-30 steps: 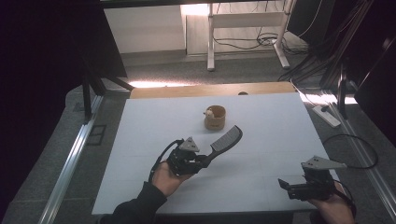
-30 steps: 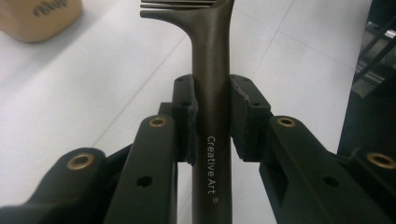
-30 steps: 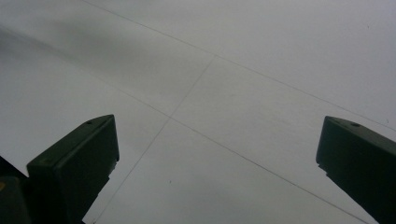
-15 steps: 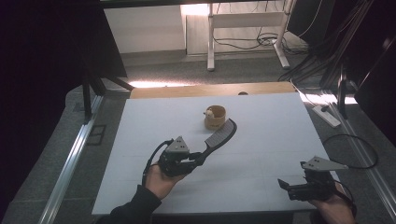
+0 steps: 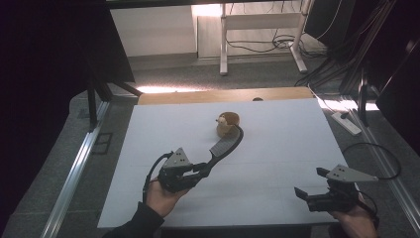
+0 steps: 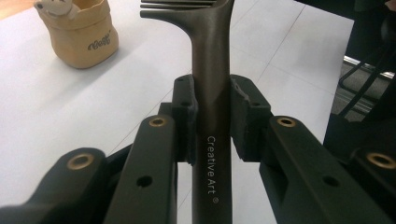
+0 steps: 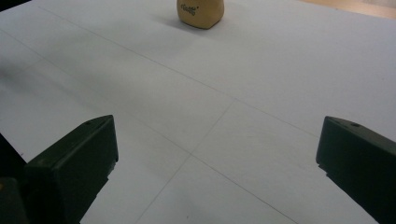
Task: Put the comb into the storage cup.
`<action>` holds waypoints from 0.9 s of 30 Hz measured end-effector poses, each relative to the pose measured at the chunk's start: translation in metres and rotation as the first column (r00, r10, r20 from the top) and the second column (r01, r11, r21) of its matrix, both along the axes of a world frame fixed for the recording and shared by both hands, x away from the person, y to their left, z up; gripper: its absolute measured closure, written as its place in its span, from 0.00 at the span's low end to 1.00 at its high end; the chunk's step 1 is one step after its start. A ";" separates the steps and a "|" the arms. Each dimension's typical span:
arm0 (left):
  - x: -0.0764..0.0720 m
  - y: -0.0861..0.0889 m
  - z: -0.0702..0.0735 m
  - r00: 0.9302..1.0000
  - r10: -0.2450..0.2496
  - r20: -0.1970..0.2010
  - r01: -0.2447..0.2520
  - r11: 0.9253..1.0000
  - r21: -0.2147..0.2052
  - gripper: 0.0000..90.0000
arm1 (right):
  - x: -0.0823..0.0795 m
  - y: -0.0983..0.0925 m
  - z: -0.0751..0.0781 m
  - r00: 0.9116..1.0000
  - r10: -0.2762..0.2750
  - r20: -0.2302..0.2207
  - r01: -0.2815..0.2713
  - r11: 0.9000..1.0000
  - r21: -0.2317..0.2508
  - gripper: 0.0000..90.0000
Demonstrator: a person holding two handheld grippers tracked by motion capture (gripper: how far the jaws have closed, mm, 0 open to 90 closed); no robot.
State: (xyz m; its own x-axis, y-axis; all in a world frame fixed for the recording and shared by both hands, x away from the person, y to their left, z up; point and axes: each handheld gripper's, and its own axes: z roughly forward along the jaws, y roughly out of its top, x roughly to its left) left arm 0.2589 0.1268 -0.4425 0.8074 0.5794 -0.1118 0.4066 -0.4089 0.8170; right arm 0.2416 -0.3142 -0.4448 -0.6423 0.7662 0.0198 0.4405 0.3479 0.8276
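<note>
In the left gripper view the two black jaws press on either side of a dark comb (image 6: 212,107), clamping its handle between the pads. The handle runs straight up the middle of that view, lettered "Creative Art" along its lower part, and it passes on beyond the pads to the toothed head at the top edge. The jaws stand narrow, just the width of the handle apart.

From the high view, the left gripper (image 5: 200,171) sits in the person's left hand (image 5: 161,196) near the front left of the white table (image 5: 277,148). The comb (image 5: 225,145) sticks out from the jaws up and to the right, its curved head reaching toward the back of the table. The tip of the head lies just beside a small tan pouch (image 5: 227,124), which stands upright near the table's middle back with a small pale figure poking out of its top; whether comb and pouch touch cannot be told. In the left gripper view the pouch (image 6: 77,30) stands to the upper left of the comb's head, apart from it in that view.

The right gripper (image 5: 309,191) rests at the front right corner of the table, held in the right hand (image 5: 354,223), well apart from comb and pouch. Its jaws stand wide with nothing between them, bare table showing in the gap, and the pouch (image 7: 200,13) is far ahead.
</note>
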 end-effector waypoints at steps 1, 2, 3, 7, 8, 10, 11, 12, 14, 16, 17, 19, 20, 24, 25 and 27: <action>0.000 0.000 0.000 1.000 0.000 0.001 0.000 1.000 0.000 0.80 | 0.001 0.001 0.000 1.000 0.006 -0.002 -0.006 1.000 0.002 0.00; 0.000 0.000 0.001 1.000 0.000 0.005 0.000 1.000 0.000 0.80 | 0.001 0.002 0.001 1.000 0.010 -0.004 -0.010 1.000 0.003 0.00; -0.001 -0.001 0.001 1.000 0.000 0.008 0.000 1.000 0.000 0.80 | 0.001 0.003 0.002 1.000 0.017 -0.001 -0.017 1.000 0.000 0.00; -0.001 -0.002 0.000 1.000 -0.001 0.013 0.001 1.000 0.003 0.80 | 0.005 0.006 0.007 0.999 0.046 -0.001 -0.046 0.999 0.020 0.00; -0.001 -0.002 0.000 1.000 -0.002 0.014 0.002 1.000 0.005 0.80 | 0.006 0.008 0.009 0.999 0.050 0.001 -0.050 0.998 0.025 0.00; -0.001 -0.003 0.000 1.000 -0.004 0.017 0.004 1.000 0.008 0.80 | 0.009 0.010 0.013 0.998 0.058 -0.006 -0.058 0.998 0.040 0.00; -0.001 -0.003 0.000 1.000 -0.005 0.017 0.005 1.000 0.008 0.80 | 0.010 0.011 0.014 0.998 0.066 -0.009 -0.065 0.997 0.048 0.00; -0.001 -0.004 0.000 1.000 -0.007 0.018 0.007 1.000 0.011 0.80 | 0.011 0.012 0.016 0.997 0.074 -0.013 -0.073 0.996 0.055 0.00; -0.001 -0.004 0.000 1.000 -0.010 0.017 0.009 1.000 0.013 0.80 | 0.014 0.014 0.019 0.996 0.084 -0.020 -0.083 0.994 0.067 0.00; -0.001 -0.005 -0.001 1.000 -0.011 0.016 0.011 1.000 0.017 0.80 | 0.017 0.016 0.021 0.995 0.096 -0.031 -0.093 0.993 0.078 0.00; -0.001 -0.005 -0.001 1.000 -0.012 0.016 0.012 1.000 0.017 0.80 | 0.018 0.018 0.022 0.994 0.102 -0.039 -0.099 0.991 0.086 0.00; 0.000 -0.006 -0.001 1.000 -0.014 0.014 0.014 1.000 0.020 0.80 | 0.021 0.021 0.023 0.992 0.114 -0.048 -0.109 0.990 0.092 0.00; 0.000 -0.006 -0.002 1.000 -0.015 0.015 0.015 1.000 0.022 0.80 | 0.022 0.023 0.024 0.991 0.120 -0.051 -0.115 0.989 0.094 0.00; 0.000 -0.008 -0.002 1.000 -0.022 0.017 0.021 0.999 0.029 0.80 | 0.027 0.030 0.029 0.987 0.148 -0.066 -0.140 0.984 0.113 0.00; 0.000 -0.009 -0.003 1.000 -0.024 0.018 0.023 0.999 0.030 0.80 | 0.028 0.033 0.030 0.985 0.158 -0.072 -0.148 0.982 0.121 0.00; -0.001 -0.010 -0.003 1.000 -0.026 0.018 0.025 0.999 0.033 0.80 | 0.030 0.037 0.033 0.982 0.174 -0.079 -0.162 0.977 0.139 0.00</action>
